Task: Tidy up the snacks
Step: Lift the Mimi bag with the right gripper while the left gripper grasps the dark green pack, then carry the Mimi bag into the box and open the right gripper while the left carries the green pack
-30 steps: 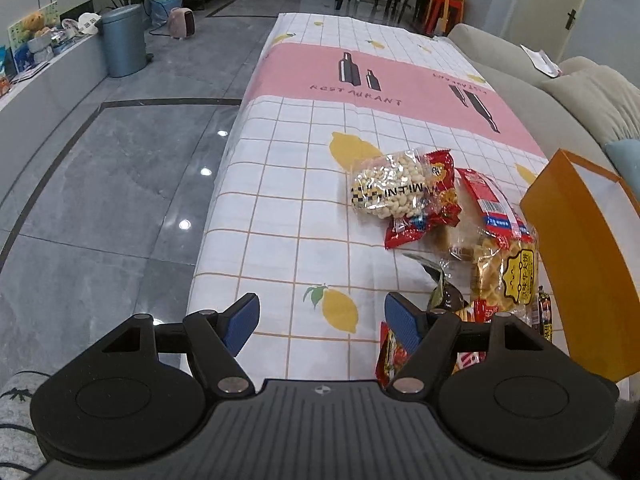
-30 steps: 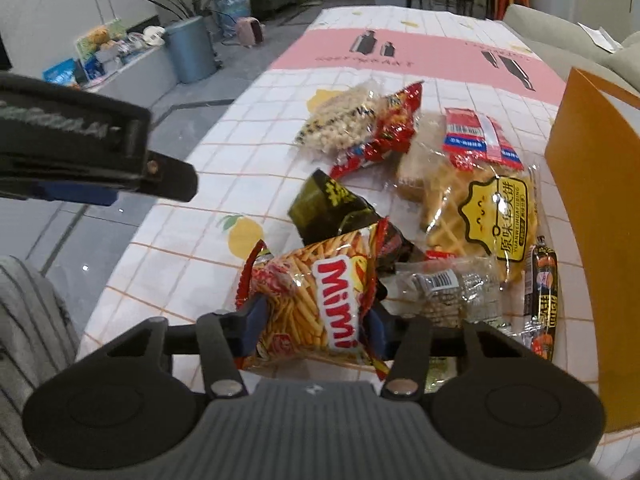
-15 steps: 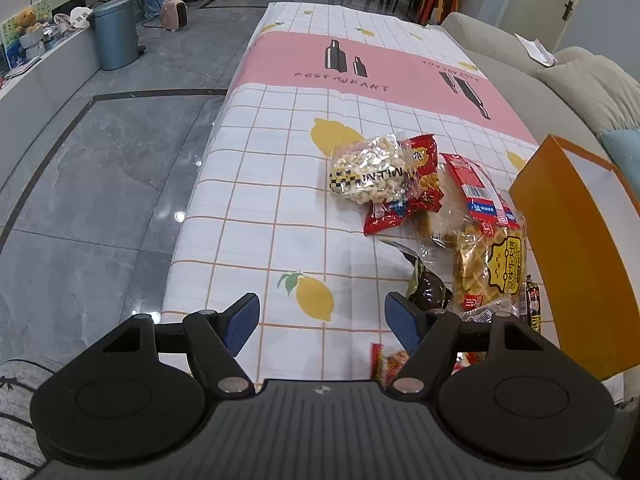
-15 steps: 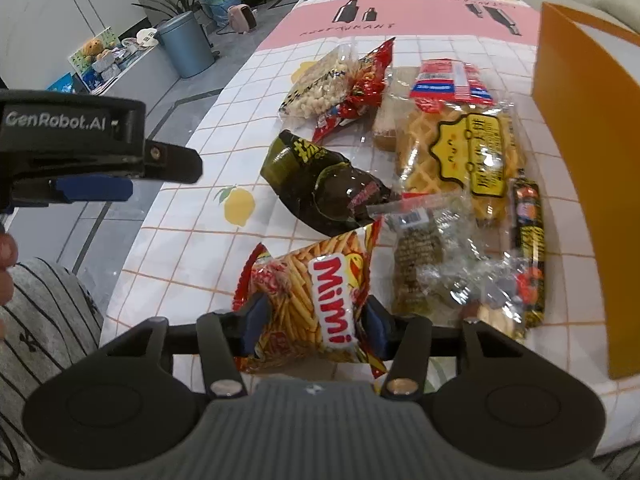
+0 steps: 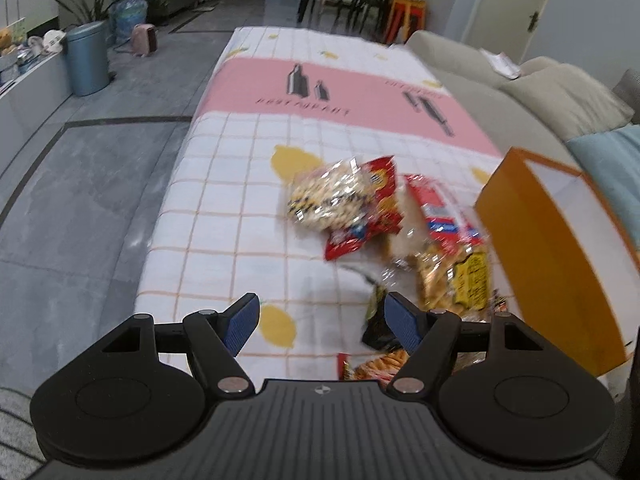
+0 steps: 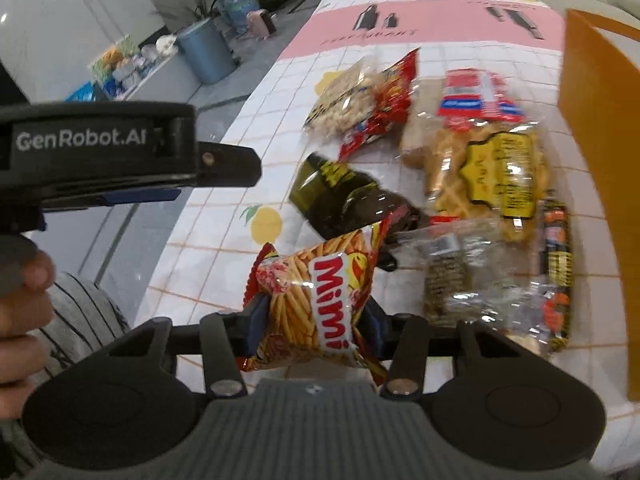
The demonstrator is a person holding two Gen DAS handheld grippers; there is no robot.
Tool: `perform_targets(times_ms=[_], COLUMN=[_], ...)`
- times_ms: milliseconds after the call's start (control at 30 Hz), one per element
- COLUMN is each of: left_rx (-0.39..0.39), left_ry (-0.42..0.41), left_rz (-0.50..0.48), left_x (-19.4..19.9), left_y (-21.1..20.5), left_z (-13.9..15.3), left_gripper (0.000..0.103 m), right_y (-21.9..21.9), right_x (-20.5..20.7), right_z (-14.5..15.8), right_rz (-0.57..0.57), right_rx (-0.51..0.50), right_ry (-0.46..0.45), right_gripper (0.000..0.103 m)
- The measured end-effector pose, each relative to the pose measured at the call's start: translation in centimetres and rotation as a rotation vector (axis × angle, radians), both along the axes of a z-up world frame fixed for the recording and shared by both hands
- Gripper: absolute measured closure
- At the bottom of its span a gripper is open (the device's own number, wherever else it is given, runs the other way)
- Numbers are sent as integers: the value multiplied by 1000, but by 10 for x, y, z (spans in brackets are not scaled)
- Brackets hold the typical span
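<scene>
My right gripper (image 6: 314,320) is shut on an orange-red Mimi stick-snack bag (image 6: 316,296) and holds it above the table's near edge. Snacks lie beyond it: a dark green bag (image 6: 344,196), a peanut bag (image 6: 344,100) over a red bag (image 6: 384,108), a waffle pack (image 6: 488,172), a sausage stick (image 6: 556,248) and a clear seed pack (image 6: 448,280). An orange box (image 6: 600,152) stands at the right. My left gripper (image 5: 320,322) is open and empty over the table's near left edge. The left wrist view also shows the peanut bag (image 5: 332,196) and the orange box (image 5: 556,264).
The table carries a white checked cloth (image 5: 224,208) with lemons and a pink band. A grey sofa (image 5: 520,100) runs along its right side. Grey floor (image 5: 80,200) lies to the left, with a blue bin (image 5: 86,58) far off. My left gripper body (image 6: 100,152) crosses the right wrist view.
My right gripper has lifted the Mimi bag higher and back from the snack pile. My left gripper has pulled back and risen, still open; both views are now motion-blurred.
</scene>
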State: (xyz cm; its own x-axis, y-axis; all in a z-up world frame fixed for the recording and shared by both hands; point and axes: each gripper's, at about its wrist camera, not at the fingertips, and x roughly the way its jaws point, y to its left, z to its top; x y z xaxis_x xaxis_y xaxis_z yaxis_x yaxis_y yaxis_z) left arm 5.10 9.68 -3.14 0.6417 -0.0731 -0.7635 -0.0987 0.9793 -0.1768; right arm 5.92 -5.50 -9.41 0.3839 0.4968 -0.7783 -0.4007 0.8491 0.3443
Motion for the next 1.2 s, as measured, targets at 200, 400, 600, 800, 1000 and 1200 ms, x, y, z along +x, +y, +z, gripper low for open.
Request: perform_targets(times_ms=[200,400,600,800,1000,1200], left_rx=[8,57,72,-53,-144,-247], left_ry=[-12,29,93,213,241,267], left_rz=[-110,-154,-142,-142,-88,-49], left_x=[16,30,45,63,70,65], left_y=[-18,-38,-46,-39,-29,-18], left_z=[-2,-19,-37,-60,-74,-75], left_gripper=[18,17,17,17,41,62], right_y=[-56,-108,-135,-132,-127,-119], right_x=[-6,-4,2,2,3,2], right_z=[23,30,25,20,19,20], right_rz=[-124,-247,-283,-280,-274,-241], right_rx=[62,-21,68,53,45,23], right_ry=[-26,-54,8,22,19,-15], right_gripper=[55,55,55,55,55,55])
